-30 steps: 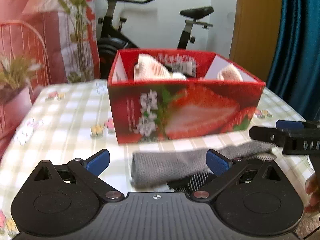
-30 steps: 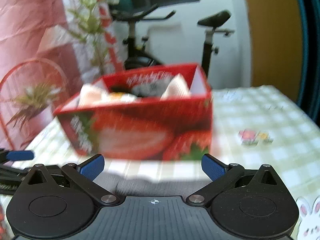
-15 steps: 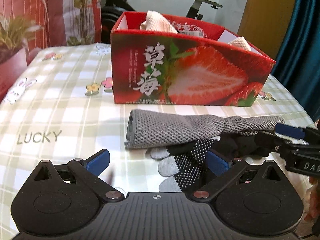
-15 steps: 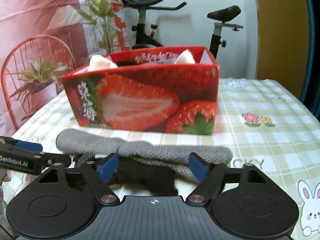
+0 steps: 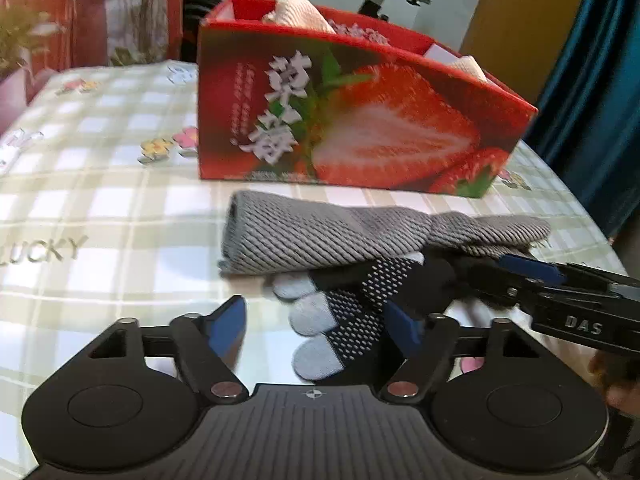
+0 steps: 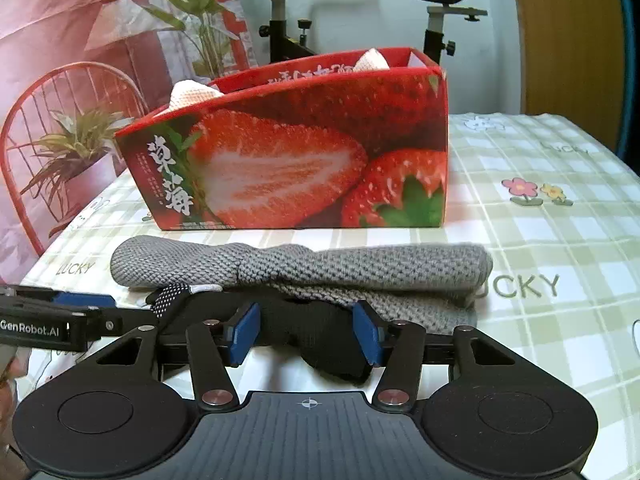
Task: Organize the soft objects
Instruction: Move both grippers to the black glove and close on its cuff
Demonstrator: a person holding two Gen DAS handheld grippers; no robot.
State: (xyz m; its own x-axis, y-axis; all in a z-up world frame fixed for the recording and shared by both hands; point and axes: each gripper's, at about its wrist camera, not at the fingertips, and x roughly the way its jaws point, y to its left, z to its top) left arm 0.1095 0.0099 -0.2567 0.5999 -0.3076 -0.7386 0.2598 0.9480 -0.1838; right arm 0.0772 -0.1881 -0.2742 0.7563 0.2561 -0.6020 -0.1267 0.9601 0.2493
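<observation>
A black glove with white dots and grey fingertips lies on the checked tablecloth under a grey knitted cloth. My left gripper is partly closed around the glove's fingertips. My right gripper is closing on the glove's black cuff, its pads at both sides of it. The grey cloth also shows in the right wrist view. Behind stands a red strawberry box holding pale folded cloths.
The box also shows in the right wrist view. A red wire chair with a plant stands at the table's left. An exercise bike stands behind. A blue curtain hangs at the right.
Both grippers have come down and forward to the glove and narrowed their jaws around it, the left at the fingertips, the right at the cuff.
</observation>
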